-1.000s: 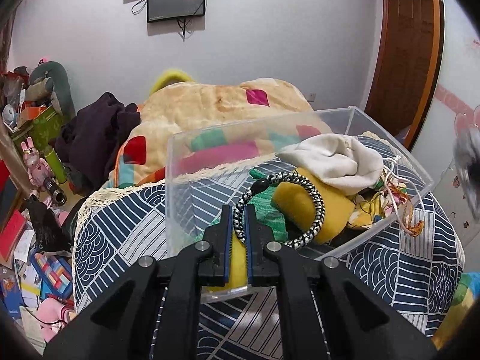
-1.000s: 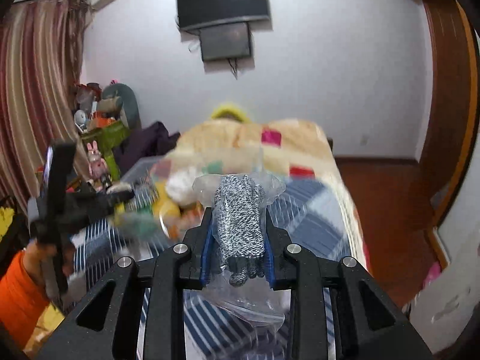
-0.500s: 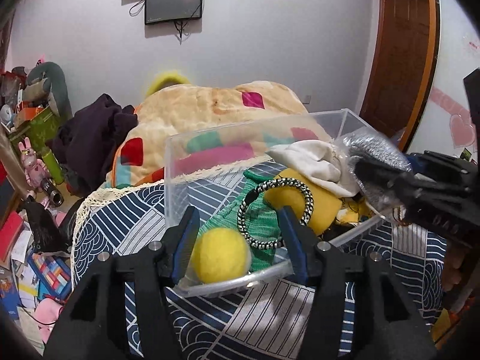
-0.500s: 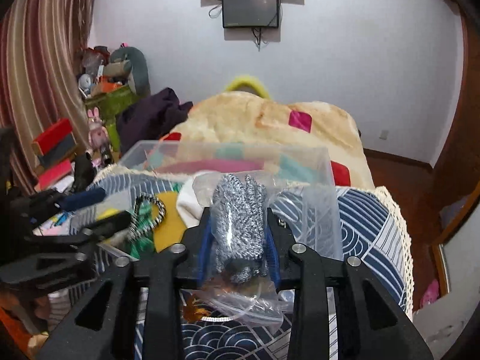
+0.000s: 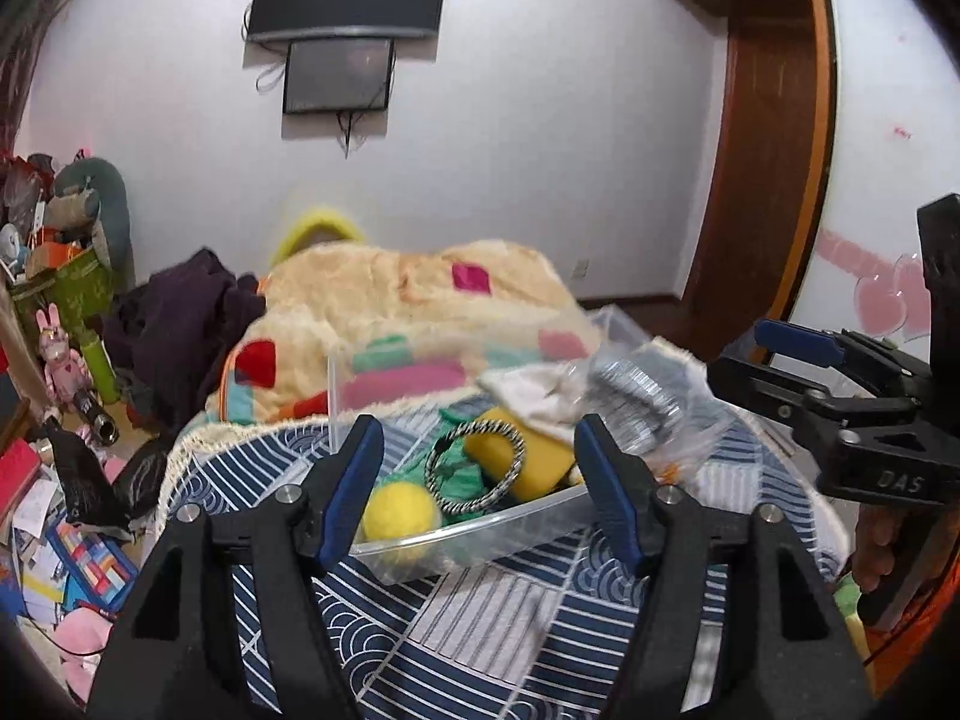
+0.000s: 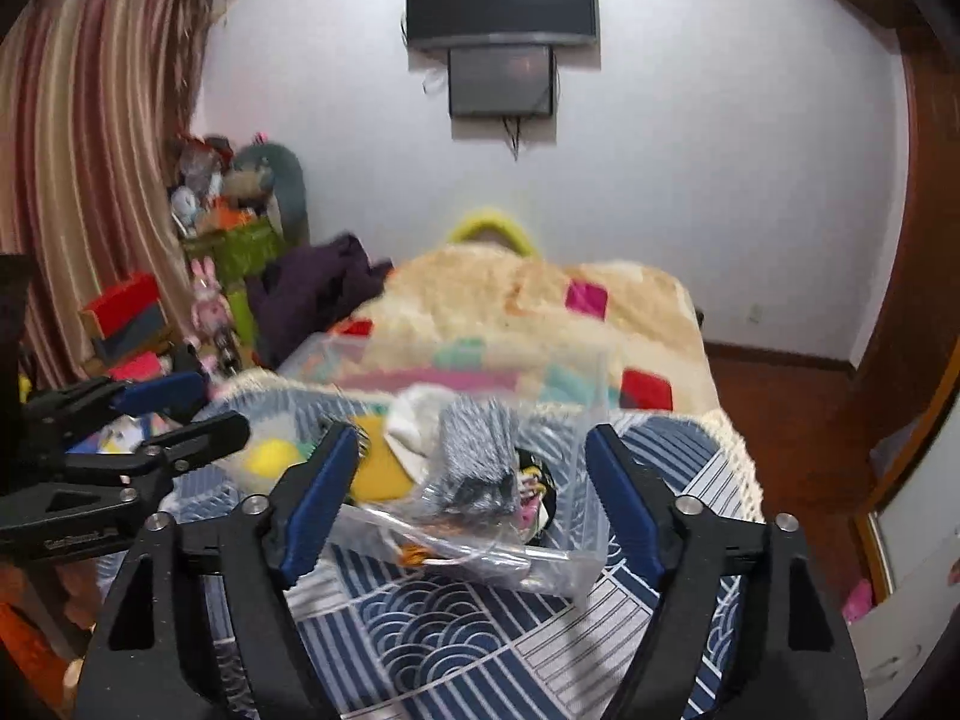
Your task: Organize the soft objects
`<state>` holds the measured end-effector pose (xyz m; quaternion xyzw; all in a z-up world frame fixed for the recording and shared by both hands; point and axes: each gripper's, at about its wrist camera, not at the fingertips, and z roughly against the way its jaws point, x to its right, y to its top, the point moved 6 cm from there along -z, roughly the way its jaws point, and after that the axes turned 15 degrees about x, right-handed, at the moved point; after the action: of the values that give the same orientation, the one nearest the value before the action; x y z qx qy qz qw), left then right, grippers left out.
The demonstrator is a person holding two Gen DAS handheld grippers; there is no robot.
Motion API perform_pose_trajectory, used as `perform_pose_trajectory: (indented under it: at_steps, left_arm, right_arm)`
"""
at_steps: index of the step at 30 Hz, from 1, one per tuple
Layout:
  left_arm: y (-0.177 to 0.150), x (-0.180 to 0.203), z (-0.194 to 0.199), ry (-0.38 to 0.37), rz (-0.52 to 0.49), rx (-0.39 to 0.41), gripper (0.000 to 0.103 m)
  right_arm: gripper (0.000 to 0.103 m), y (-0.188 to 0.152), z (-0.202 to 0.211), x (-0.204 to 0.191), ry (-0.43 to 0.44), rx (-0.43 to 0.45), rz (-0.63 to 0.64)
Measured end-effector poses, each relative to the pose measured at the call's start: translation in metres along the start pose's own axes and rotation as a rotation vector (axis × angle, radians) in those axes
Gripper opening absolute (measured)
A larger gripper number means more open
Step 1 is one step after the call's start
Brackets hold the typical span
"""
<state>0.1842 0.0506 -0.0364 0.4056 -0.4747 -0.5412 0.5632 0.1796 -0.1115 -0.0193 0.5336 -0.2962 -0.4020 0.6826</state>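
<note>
Through the left wrist camera, I find my left gripper [image 5: 477, 480] with jaws spread wide and holding nothing, poised just short of the clear plastic bin [image 5: 474, 531]. Inside lie a yellow ball [image 5: 399, 510], a braided ring [image 5: 474, 474], a yellow sponge [image 5: 528, 459] and a white cloth [image 5: 528, 393]. The bagged grey gloves [image 5: 639, 399] sit at the bin's far right, blurred. My right gripper [image 5: 774, 360] shows at the edge, jaws parted.

From the right wrist camera, the right gripper [image 6: 471, 498] likewise stands open and empty. The gloves' bag [image 6: 480, 468] lies over the bin's near rim [image 6: 576, 558], part of its plastic hanging outside (whether it will stay in, I cannot tell).

My judgement: the deposit is nearly complete. To finish it well, I should nudge the overhanging plastic inward with closed fingertips, without tipping the light bin.

The bin rests on a blue patterned bedspread [image 6: 456, 636], a soft, uneven footing. Behind it lie a patchwork blanket [image 6: 540, 312] and, on the white wall, a mounted screen [image 6: 501, 0]; clutter crowds the left side.
</note>
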Motion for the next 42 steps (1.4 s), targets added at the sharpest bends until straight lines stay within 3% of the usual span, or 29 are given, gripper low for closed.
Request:
perform_pose_trajectory:
  at_steps: [7,13,16,18,42]
  left_arm:
    - [0.034,0.013,0.053,-0.015,-0.003,0.128,0.081]
    - [0.045,0.025,0.092,-0.026,-0.016,0.207,0.096]
    - [0.045,0.033,0.105,-0.022,-0.030,0.226,0.100]
    - [0.044,0.036,0.110,-0.026,-0.030,0.231,0.101]
    - [0.021,0.050,0.129,-0.024,-0.028,0.226,0.103]
  right_arm:
    - [0.083,0.034,0.057,-0.013,0.025,0.150,-0.002]
    - [0.084,0.040,0.081,-0.023,0.031,0.204,0.004]
    - [0.098,0.036,0.089,-0.027,0.025,0.223,-0.004]
    - [0.103,0.033,0.092,-0.028,0.014,0.232,-0.010]
    - [0.103,0.011,0.108,-0.032,-0.023,0.227,-0.011]
